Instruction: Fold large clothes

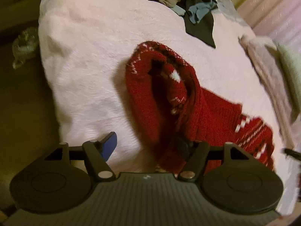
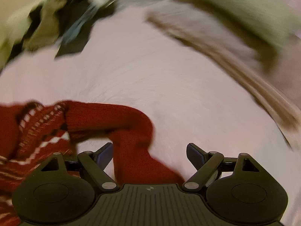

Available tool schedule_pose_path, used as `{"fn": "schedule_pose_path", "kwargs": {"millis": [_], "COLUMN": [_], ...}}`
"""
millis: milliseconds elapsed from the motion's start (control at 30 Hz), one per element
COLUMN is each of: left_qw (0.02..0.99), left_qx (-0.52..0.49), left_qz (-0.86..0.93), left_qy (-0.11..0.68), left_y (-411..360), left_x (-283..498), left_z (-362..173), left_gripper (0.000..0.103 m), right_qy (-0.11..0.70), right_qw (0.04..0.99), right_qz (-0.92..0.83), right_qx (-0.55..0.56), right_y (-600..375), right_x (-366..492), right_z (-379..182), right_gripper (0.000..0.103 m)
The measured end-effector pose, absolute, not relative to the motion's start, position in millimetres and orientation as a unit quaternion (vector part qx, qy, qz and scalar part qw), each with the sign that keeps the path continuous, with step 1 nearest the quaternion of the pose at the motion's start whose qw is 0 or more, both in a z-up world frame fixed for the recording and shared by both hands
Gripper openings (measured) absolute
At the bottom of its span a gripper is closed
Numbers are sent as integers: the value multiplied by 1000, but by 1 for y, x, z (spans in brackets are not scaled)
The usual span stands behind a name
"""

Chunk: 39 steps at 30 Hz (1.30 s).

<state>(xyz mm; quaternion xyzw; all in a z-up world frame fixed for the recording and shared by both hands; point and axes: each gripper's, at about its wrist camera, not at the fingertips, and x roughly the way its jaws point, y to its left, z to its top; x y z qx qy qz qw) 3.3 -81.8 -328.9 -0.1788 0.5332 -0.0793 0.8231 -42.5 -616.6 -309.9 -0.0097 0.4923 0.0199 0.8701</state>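
A red knitted sweater (image 1: pixel 188 105) with a white pattern lies bunched on a pink fleece blanket (image 1: pixel 90 60) that covers a bed. My left gripper (image 1: pixel 146 146) is open at the sweater's near end. Its left blue pad (image 1: pixel 110 144) is bare, while red fabric drapes over the right finger. The right wrist view is blurred by motion. In it my right gripper (image 2: pixel 149 155) is open, and a plain red sleeve (image 2: pixel 120 124) of the sweater (image 2: pixel 33 135) runs down between its fingers, closer to the left pad (image 2: pixel 105 154).
A heap of mixed clothes (image 1: pixel 188 0) sits at the bed's far end, with a black garment (image 1: pixel 203 30) spilling toward the sweater. Folded grey and pale laundry (image 1: pixel 267 66) lies along the right edge. The bed drops to the floor (image 1: pixel 20 103) on the left.
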Motion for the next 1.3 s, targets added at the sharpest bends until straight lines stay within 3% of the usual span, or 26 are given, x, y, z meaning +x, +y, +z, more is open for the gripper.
{"fn": "schedule_pose_path", "kwargs": {"millis": [67, 100, 133, 167, 200, 433, 667, 733, 767, 800, 833, 1000, 1233, 1267, 1300], "left_qw": [824, 829, 831, 831, 831, 850, 814, 799, 800, 800, 798, 757, 656, 648, 645], "left_qx": [-185, -176, -169, -157, -144, 3, 74, 109, 119, 131, 137, 162, 117, 111, 107], "left_qz": [-73, -65, -64, -66, -73, -231, -425, -458, -462, -460, -460, -455, -452, -450, -447], "left_qy": [530, 526, 526, 530, 533, 473, 388, 374, 364, 363, 365, 440, 594, 604, 611], "left_y": [-88, -94, -98, -104, -108, -195, -367, -429, -450, -472, -484, -472, -442, -443, -443], "left_x": [18, 28, 34, 43, 51, 99, 141, 141, 140, 141, 140, 134, 78, 72, 71], "left_z": [-340, -344, -346, -348, -346, -263, -169, -164, -166, -171, -177, -247, -370, -379, -388], "left_gripper": [63, 56, 49, 24, 12, 8, 10, 18, 31, 48, 52, 58, 54, 26, 13], "right_qy": [510, 521, 528, 527, 526, 360, 232, 240, 254, 281, 307, 348, 362, 363, 363], "right_qw": [859, 852, 848, 848, 846, 919, 933, 908, 891, 869, 841, 780, 718, 708, 699], "right_qz": [36, 36, 36, 54, 65, -36, -246, -329, -363, -391, -424, -462, -447, -447, -448], "right_qx": [-23, -20, -8, 20, 55, 160, 124, 95, 97, 113, 134, 238, 392, 408, 423], "right_y": [-607, -604, -603, -603, -608, -685, -760, -781, -792, -806, -818, -808, -718, -707, -697], "right_x": [-10, 2, 10, 13, 13, -102, -252, -279, -292, -304, -317, -388, -405, -404, -403], "right_z": [-345, -362, -375, -384, -386, -286, -157, -146, -149, -156, -166, -220, -310, -321, -326], "right_gripper": [82, 81, 60, 36, 12, 10, 10, 12, 15, 27, 38, 50, 52, 52, 52]}}
